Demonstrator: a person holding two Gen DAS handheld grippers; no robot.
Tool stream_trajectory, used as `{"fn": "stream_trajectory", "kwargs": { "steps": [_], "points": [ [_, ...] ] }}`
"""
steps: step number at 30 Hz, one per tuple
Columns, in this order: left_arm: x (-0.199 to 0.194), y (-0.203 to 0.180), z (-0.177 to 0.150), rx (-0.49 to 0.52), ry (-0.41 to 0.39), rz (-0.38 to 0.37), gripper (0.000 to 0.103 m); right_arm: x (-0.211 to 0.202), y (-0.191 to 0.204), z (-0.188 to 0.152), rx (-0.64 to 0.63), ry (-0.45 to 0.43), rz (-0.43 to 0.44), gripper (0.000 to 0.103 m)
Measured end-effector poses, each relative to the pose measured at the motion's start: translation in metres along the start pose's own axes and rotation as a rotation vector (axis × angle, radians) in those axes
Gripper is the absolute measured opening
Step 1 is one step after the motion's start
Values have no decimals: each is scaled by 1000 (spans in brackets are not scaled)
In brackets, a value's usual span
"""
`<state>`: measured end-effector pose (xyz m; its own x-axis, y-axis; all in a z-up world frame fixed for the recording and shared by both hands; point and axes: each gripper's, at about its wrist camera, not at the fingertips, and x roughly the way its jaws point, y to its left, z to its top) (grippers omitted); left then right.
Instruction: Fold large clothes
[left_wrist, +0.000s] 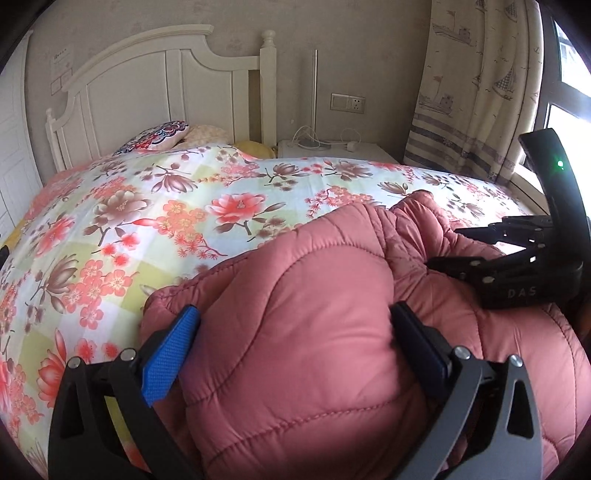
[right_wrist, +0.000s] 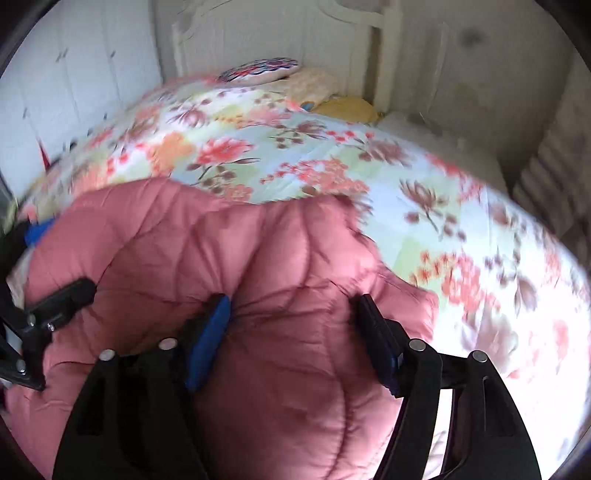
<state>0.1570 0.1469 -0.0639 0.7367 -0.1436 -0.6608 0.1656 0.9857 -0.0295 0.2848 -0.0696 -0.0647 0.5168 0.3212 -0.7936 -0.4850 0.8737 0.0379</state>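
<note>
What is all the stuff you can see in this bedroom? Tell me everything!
puffy jacket: one, pink, bunched on the bed's near edge
bedspread: one, floral, over the bed
headboard: one, white, at the far wall
pillow: one, red-blue patterned, by the headboard
nightstand: one, white, beside the bed
curtain: one, cream with boats, at the window
left gripper: one, black with blue pads, astride a jacket fold
right gripper: one, black, squeezing a jacket fold
</note>
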Motion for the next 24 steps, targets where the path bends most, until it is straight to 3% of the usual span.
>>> {"fn": "stream_trajectory", "kwargs": {
  "steps": [4,9,12,14,15,17,21,24],
  "points": [
    [-2,-2,-1,4,-5,12,101,-13,9,14,-58,-2,-60,67],
    [-2,-1,-1,-3,-8,11,101,-29,7,50,-32,-121,-95,67],
    [-2,-1,-1,-3,-7,11,101,2,5,59,-32,-36,-110,68],
    [-2,-2,-1,0,-5,13,101,38,4,52,-43,104,-106,76],
    [-1,-2,-1,1,0,17,101,43,2,51,-26,109,-84,76],
    [-1,-2,0,2,-1,15,101,39,-6,51,16,95,-64,76],
    [-1,0,-1,1,-3,15,101,10,-1,46,-25,10,-124,76],
    [-1,2,-1,-3,-7,15,101,-28,4,37,-4,-85,-81,78]
  ]
}}
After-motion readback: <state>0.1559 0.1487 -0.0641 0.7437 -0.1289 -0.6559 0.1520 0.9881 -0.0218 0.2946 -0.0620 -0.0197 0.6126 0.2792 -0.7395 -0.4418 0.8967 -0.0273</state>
